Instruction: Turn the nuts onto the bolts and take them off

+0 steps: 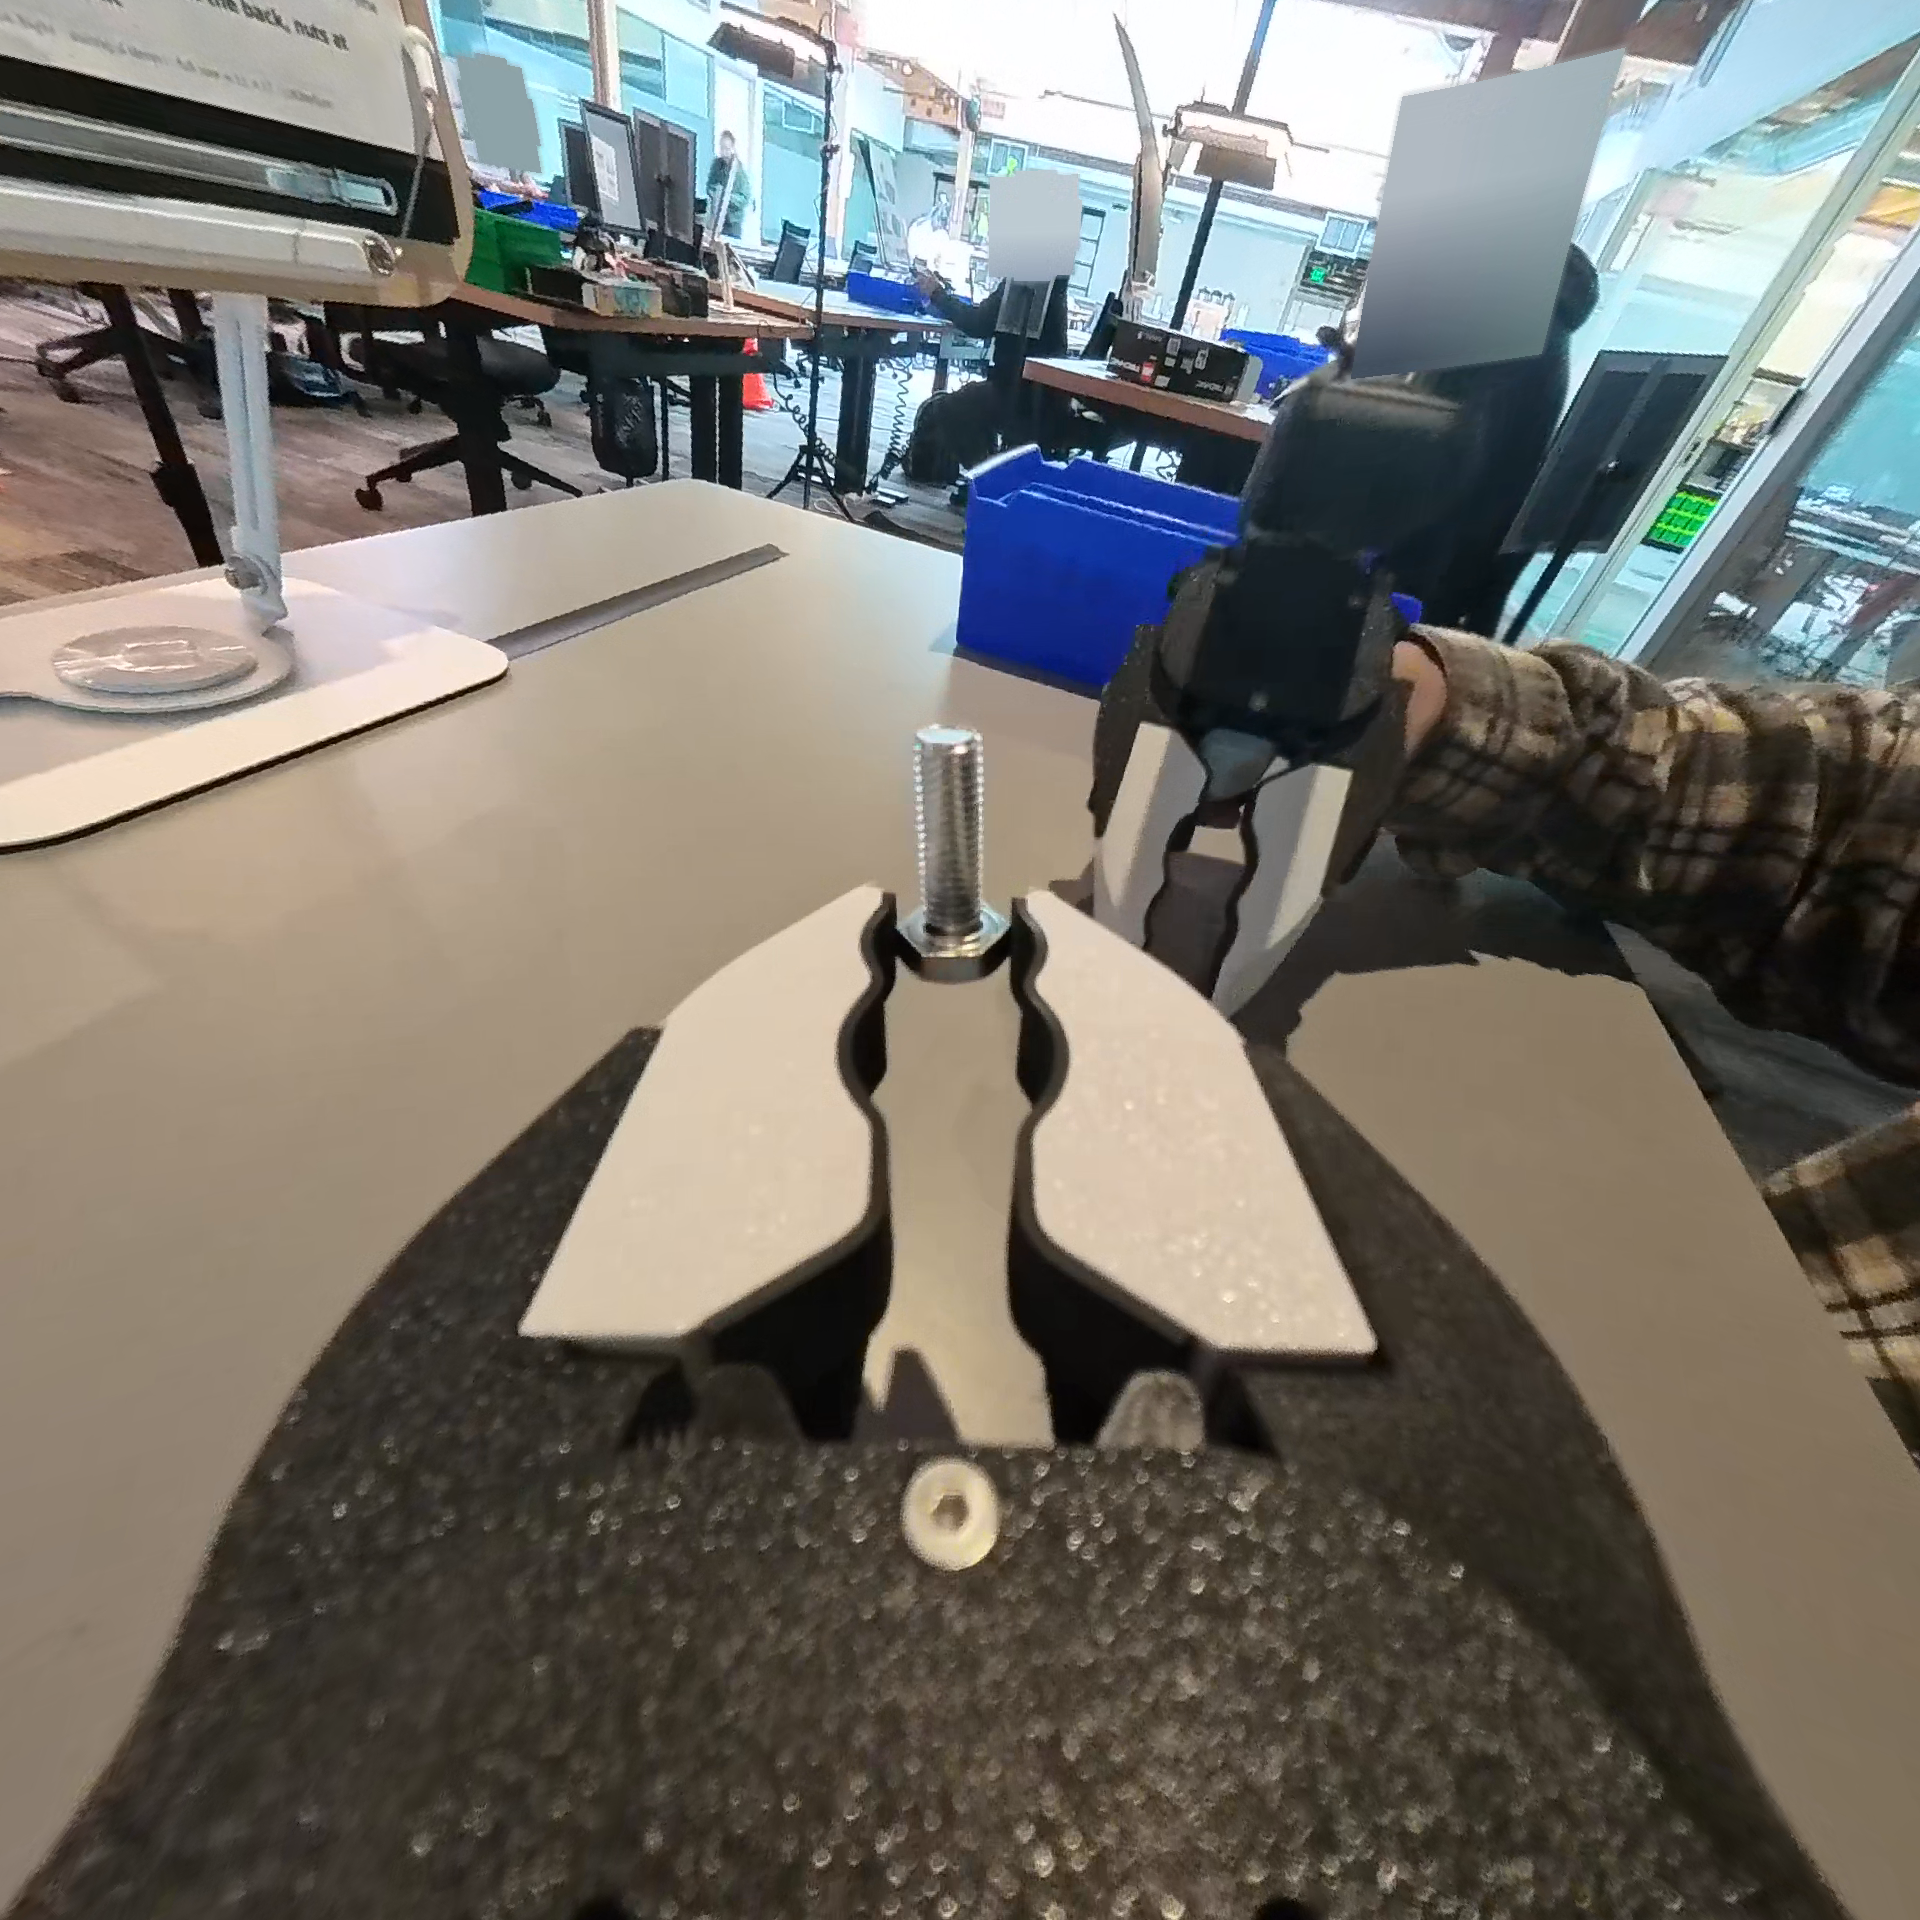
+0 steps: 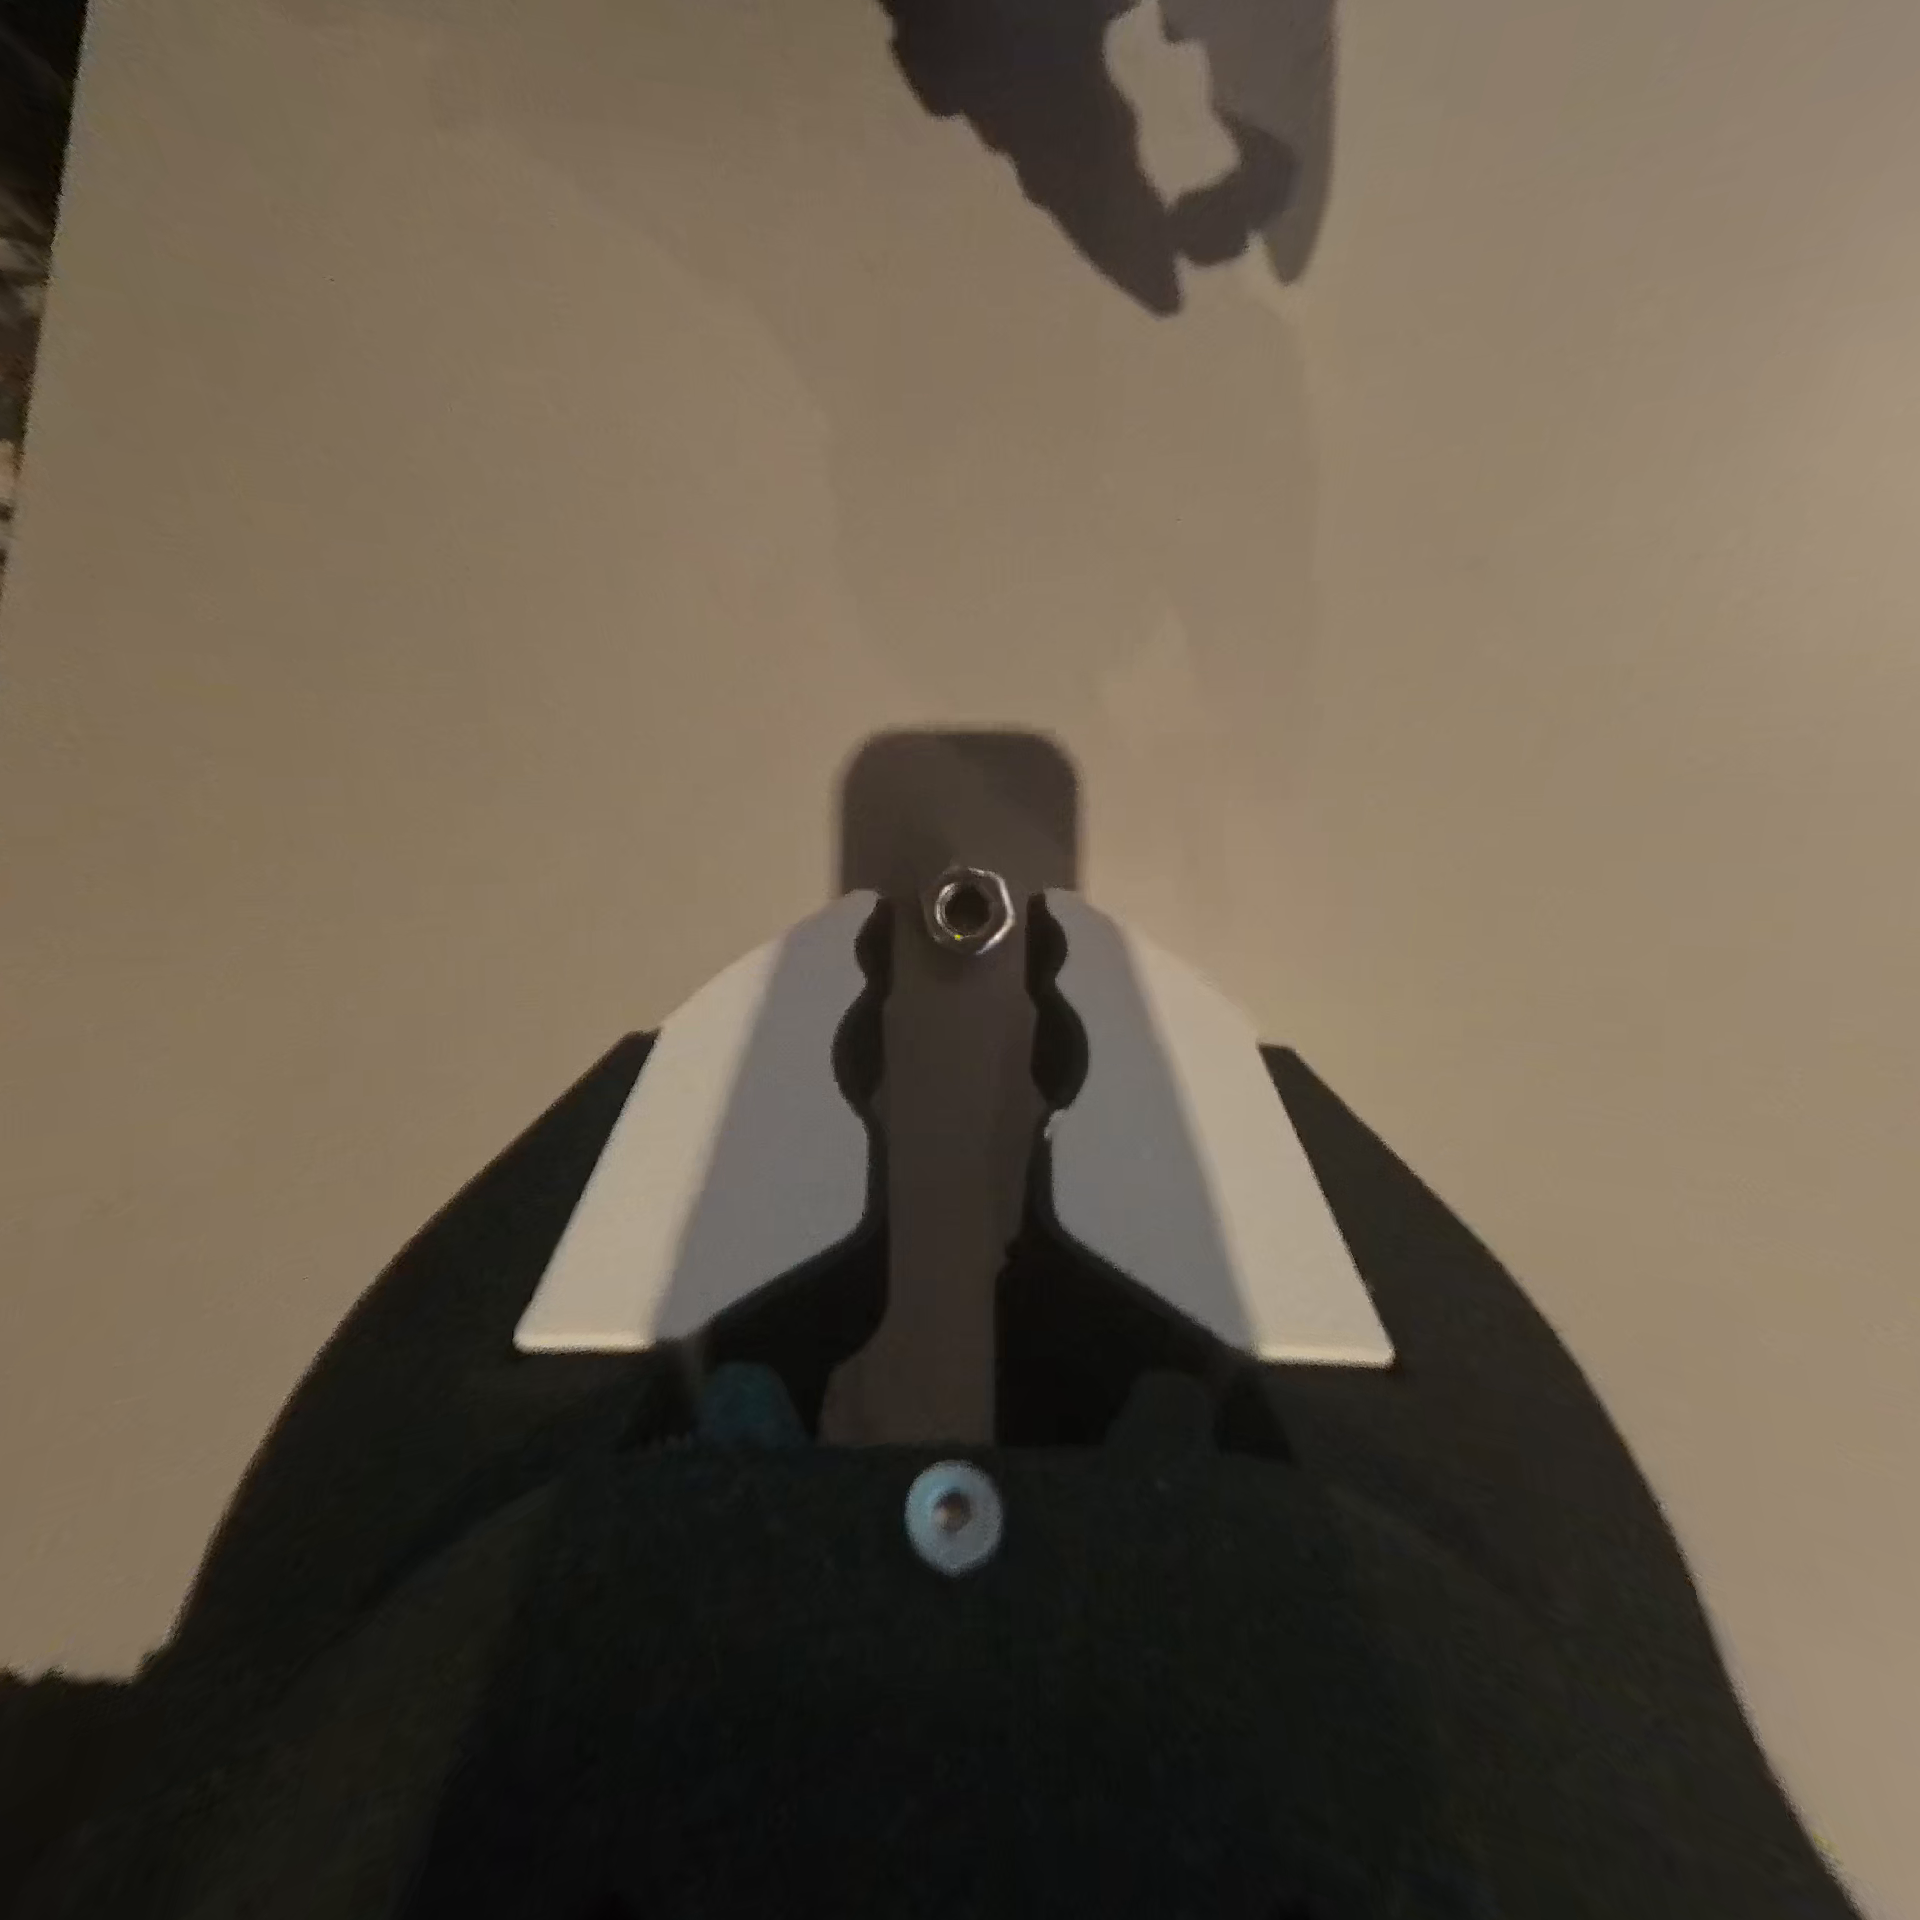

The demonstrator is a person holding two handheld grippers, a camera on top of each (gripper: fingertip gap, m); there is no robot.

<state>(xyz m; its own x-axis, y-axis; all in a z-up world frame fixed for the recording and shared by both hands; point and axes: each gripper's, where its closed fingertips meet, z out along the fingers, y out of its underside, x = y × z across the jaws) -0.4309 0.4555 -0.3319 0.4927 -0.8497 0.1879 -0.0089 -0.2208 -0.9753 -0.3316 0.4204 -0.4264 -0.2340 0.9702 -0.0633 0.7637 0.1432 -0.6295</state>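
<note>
Bolt [image 1: 948, 844] stands head-down between left jaws; nut [image 2: 966, 909] between right jaws

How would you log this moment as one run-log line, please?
left gripper: fingers around bolt head, bolt upright on table | right gripper: pointing down over loose nut, open | nut not on bolt

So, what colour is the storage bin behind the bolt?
Blue; the storage bin shows best in the left wrist view.

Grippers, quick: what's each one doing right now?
Left gripper: shut on the bolt at its head.
Right gripper: open around the nut, gaps both sides.
</note>
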